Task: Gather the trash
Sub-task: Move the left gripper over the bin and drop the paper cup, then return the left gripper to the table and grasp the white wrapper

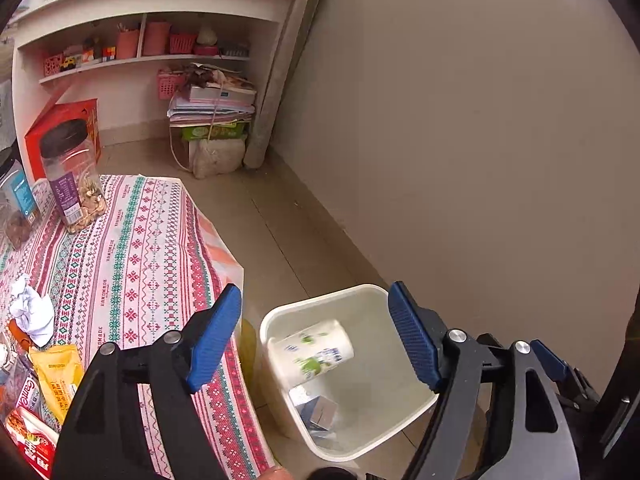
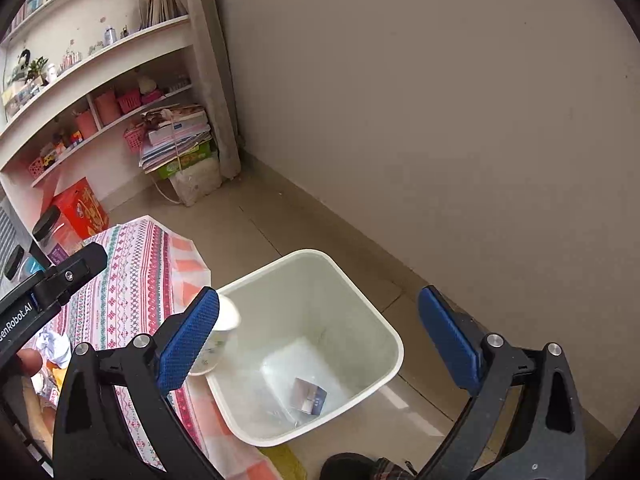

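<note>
Wide apart and gripping nothing, the jaws of the left gripper (image 1: 316,336) frame a white trash bin (image 1: 276,320) that stands on the tiled floor beside the table. A paper cup (image 1: 312,350) with green print lies tilted on its side within the bin's mouth, clear of both blue pads, above a small grey carton (image 1: 318,412) at the bottom. On the patterned tablecloth (image 1: 132,248) to the left lie a crumpled white tissue (image 1: 30,310), a yellow snack packet (image 1: 58,376) and a red wrapper (image 1: 34,444), with a clear nut jar (image 1: 72,184) farther back. From the right wrist, the right gripper (image 2: 320,336) also stands fully spread and empty over the same bin (image 2: 384,328). The cup (image 2: 220,340) shows partly behind the left blue pad at the bin's near rim, and whether it touches the rim cannot be told. The grey carton (image 2: 308,396) rests on the bin's floor. The left gripper's black body (image 2: 48,284) reaches in from the left edge above the tablecloth (image 2: 132,280).
</note>
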`<state>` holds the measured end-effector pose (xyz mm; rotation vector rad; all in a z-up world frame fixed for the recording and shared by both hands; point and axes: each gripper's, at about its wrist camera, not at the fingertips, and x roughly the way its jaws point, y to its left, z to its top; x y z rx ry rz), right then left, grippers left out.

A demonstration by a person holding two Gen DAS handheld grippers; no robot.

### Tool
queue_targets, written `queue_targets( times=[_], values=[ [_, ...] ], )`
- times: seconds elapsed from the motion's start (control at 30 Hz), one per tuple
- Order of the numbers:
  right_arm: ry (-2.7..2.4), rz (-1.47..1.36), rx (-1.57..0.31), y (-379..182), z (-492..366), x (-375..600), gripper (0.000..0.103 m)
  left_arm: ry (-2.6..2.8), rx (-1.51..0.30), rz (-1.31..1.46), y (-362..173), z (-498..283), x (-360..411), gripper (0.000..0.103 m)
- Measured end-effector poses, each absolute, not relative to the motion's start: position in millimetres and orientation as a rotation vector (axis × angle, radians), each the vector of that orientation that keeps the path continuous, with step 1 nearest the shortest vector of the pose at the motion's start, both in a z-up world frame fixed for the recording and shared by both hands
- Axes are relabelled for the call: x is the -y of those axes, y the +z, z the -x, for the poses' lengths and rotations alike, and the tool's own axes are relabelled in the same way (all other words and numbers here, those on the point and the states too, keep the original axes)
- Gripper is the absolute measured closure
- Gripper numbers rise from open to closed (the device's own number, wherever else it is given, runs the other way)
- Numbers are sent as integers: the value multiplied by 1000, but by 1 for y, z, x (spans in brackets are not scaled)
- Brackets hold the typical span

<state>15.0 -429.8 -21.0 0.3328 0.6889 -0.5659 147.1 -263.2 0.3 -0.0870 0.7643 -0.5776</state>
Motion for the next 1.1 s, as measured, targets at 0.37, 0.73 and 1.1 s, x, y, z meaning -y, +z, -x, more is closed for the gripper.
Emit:
queue_targets(
  times=[0.37, 0.73, 1.1],
  values=[
    [-459, -358, -673, -17, -32, 384, 7, -416, -689, 62, 8, -123, 184, 26],
    [-231, -266, -713, -14, -70, 290, 7, -206, -718, -27, -5, -110, 91, 21],
    [-91, -185, -788, -33, -100, 211, 7, -2, -850, -46, -39, -141, -12, 21]
  ],
)
